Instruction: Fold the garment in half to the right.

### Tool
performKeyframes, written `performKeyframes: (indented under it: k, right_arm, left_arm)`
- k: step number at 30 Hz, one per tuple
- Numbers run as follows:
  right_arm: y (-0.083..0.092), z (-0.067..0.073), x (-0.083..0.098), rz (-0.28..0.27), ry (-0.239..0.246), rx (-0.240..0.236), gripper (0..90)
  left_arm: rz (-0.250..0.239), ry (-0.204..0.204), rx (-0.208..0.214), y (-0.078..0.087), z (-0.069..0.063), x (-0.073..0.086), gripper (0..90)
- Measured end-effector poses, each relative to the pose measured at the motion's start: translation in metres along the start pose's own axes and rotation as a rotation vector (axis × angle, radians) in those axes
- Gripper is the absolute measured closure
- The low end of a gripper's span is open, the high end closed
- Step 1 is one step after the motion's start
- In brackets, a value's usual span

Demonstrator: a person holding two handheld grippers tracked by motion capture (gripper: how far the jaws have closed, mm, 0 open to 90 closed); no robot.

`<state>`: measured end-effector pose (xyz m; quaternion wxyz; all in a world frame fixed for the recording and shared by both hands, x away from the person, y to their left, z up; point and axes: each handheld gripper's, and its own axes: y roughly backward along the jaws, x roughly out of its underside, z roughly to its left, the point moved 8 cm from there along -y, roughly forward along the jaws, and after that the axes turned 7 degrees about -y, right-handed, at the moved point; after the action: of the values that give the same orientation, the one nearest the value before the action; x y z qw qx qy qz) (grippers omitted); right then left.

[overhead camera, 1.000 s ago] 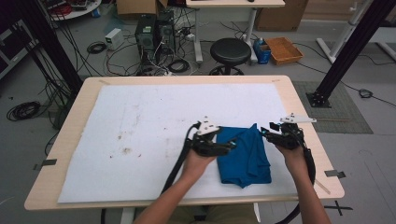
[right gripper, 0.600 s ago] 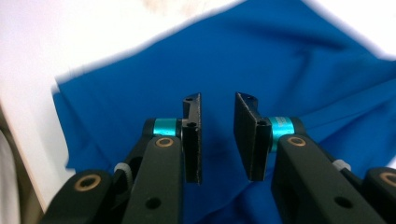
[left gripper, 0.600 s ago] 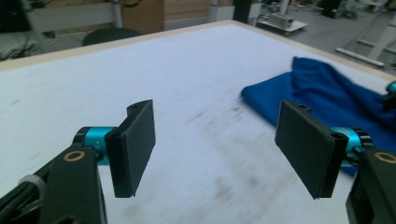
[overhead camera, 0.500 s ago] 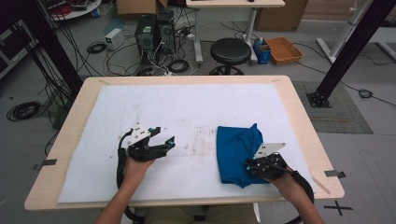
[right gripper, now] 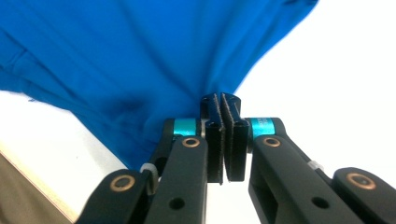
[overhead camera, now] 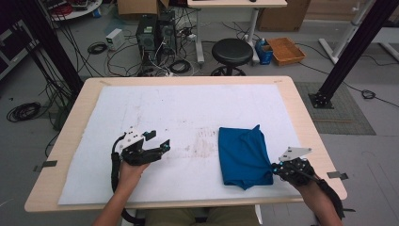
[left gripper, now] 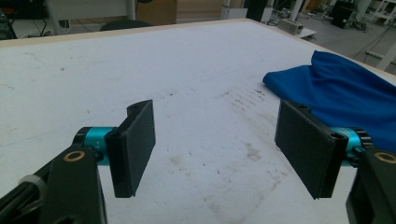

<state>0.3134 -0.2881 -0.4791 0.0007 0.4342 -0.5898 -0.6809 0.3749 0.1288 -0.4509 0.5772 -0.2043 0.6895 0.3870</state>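
A blue cloth [overhead camera: 242, 155] lies folded on the right half of the white sheet [overhead camera: 188, 113] that covers the table. My right gripper [overhead camera: 274, 167] sits at the cloth's front right edge. In the right gripper view my right gripper [right gripper: 222, 105] has its jaws pressed together on a pinch of the blue cloth [right gripper: 140, 56]. My left gripper [overhead camera: 159, 141] rests on the sheet well left of the cloth. In the left gripper view my left gripper [left gripper: 215, 135] is open with only bare sheet between its jaws. The blue cloth [left gripper: 345, 98] lies beyond its right jaw.
The wooden table edge [overhead camera: 324, 155] runs close to my right hand. Past the far edge stand a black stool [overhead camera: 232, 49], computer towers [overhead camera: 153, 33] and floor cables. A dark post [overhead camera: 346, 52] rises at the far right. The sheet's middle carries faint stains.
My left gripper has let go of the cloth, moved left and opened. My right gripper has come down toward the front right edge of the cloth, which now lies flatter.
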Motion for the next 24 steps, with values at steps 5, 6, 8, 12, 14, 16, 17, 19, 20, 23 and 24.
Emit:
performKeyframes:
  k: [5,6,8,12,14,16,17,19,20,23,24]
  right_arm:
    - [0.010,0.017,-0.027,-0.187,-0.040,-0.107,71.5]
    - [0.006,0.024,-0.029,-0.196,-0.033,-0.147,71.5]
    - [-0.010,0.032,-0.025,-0.126,0.007,-0.157,73.6]
    - [-0.021,0.027,-0.009,-0.034,0.021,-0.145,83.2]
    - [-0.015,0.022,-0.001,0.016,-0.010,-0.182,83.0]
    - [-0.009,0.019,0.003,0.045,-0.032,-0.236,76.3]
    - [-0.007,0.018,0.002,0.038,-0.045,-0.241,67.2]
    - [-0.004,0.016,-0.008,-0.025,-0.084,-0.258,61.0]
    - [-0.004,0.014,-0.017,-0.080,-0.097,-0.263,57.3]
    - [-0.012,-0.003,-0.042,-0.201,-0.177,-0.185,57.1]
    - [-0.015,-0.008,-0.048,-0.216,-0.200,-0.151,57.1]
  left_arm:
    - [0.004,0.007,0.005,-0.002,0.001,0.001,29.0]
    - [0.004,0.007,0.006,-0.002,0.001,0.001,29.0]
    - [0.010,0.005,0.006,-0.002,0.000,0.002,29.0]
    - [0.008,0.007,0.002,-0.001,0.001,0.003,29.0]
    - [0.010,0.013,-0.001,0.000,0.003,0.003,29.0]
    - [0.009,0.020,-0.007,-0.001,0.003,0.003,29.0]
    - [0.008,0.020,-0.007,-0.001,0.004,0.003,29.0]
    - [0.013,0.018,-0.007,-0.002,0.003,0.003,29.0]
    - [0.014,0.018,-0.006,-0.002,0.003,0.003,29.0]
    - [0.016,0.019,-0.005,-0.002,0.002,0.004,28.9]
    - [0.016,0.020,-0.004,-0.002,0.002,0.004,29.0]
